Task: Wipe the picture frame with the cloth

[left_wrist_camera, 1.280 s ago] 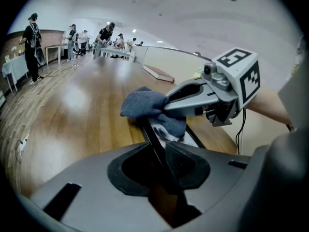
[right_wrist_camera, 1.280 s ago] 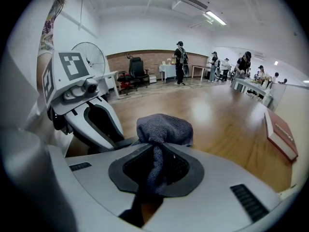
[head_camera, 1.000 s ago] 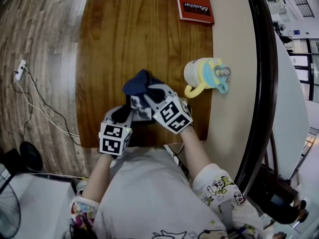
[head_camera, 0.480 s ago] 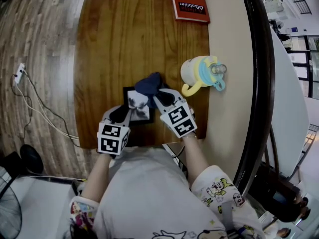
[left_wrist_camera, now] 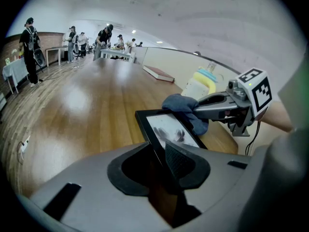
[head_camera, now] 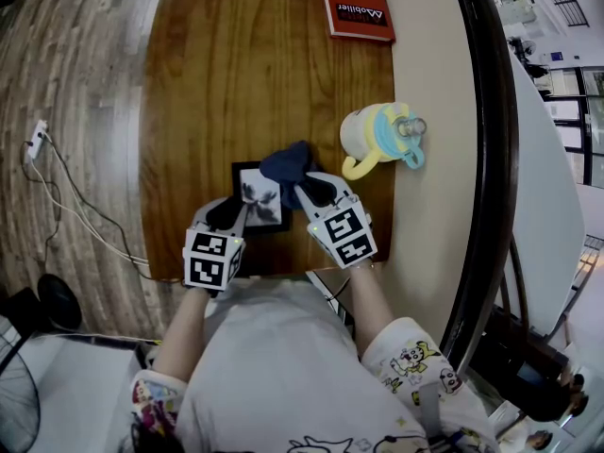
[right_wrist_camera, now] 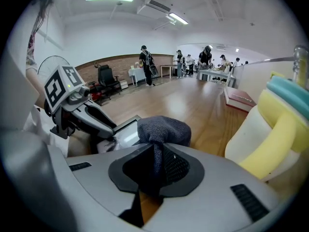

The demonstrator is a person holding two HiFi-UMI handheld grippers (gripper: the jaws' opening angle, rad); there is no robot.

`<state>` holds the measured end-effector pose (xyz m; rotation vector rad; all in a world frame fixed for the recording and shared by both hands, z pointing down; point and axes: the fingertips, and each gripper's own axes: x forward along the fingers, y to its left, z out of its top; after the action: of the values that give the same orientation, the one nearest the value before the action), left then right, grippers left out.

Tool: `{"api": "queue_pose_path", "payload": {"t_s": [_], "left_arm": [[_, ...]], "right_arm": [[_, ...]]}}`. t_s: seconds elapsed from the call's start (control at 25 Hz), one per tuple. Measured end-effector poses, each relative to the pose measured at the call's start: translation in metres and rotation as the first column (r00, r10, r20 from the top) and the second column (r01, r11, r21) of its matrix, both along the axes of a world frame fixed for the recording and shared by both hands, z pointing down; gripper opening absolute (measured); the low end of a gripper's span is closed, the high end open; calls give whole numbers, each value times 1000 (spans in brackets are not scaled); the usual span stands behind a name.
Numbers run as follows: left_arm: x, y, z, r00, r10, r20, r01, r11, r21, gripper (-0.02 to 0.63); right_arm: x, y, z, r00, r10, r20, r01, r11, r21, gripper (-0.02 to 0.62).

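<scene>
A small black picture frame (head_camera: 257,196) (left_wrist_camera: 169,129) with a grey photo is held near the wooden table's front edge. My left gripper (head_camera: 238,211) (left_wrist_camera: 161,161) is shut on the frame's near edge. My right gripper (head_camera: 307,189) (right_wrist_camera: 157,166) is shut on a bunched dark blue cloth (head_camera: 286,163) (right_wrist_camera: 161,129) (left_wrist_camera: 186,108). The cloth rests at the frame's right far corner. In the right gripper view the frame (right_wrist_camera: 123,132) lies left of the cloth.
A white baby cup with yellow handle and blue lid (head_camera: 377,138) (right_wrist_camera: 273,129) stands just right of the cloth. A red book (head_camera: 354,3) lies at the table's far end. Behind the wooden table (head_camera: 236,74) runs a beige strip. Cables (head_camera: 66,196) trail on the floor at left.
My right gripper has carried the cloth rightward off the photo toward the frame's right edge, rolling a little. More of the frame shows now. My left gripper kept still.
</scene>
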<state>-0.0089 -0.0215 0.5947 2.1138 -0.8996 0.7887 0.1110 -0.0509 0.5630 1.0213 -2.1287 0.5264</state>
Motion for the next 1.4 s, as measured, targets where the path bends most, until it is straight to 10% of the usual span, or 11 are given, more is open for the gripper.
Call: {"api": "queue_pose_path", "payload": {"t_s": [0.52, 1.4], "left_arm": [[0, 1, 1, 1000, 2, 10, -2, 1000, 9, 98], [0, 1, 1, 1000, 8, 13, -8, 1000, 27, 98]], "right_arm": [[-83, 20, -54, 969, -170, 179, 160, 985, 68, 44], [-94, 20, 19, 968, -249, 6, 248, 957, -149, 43]]}}
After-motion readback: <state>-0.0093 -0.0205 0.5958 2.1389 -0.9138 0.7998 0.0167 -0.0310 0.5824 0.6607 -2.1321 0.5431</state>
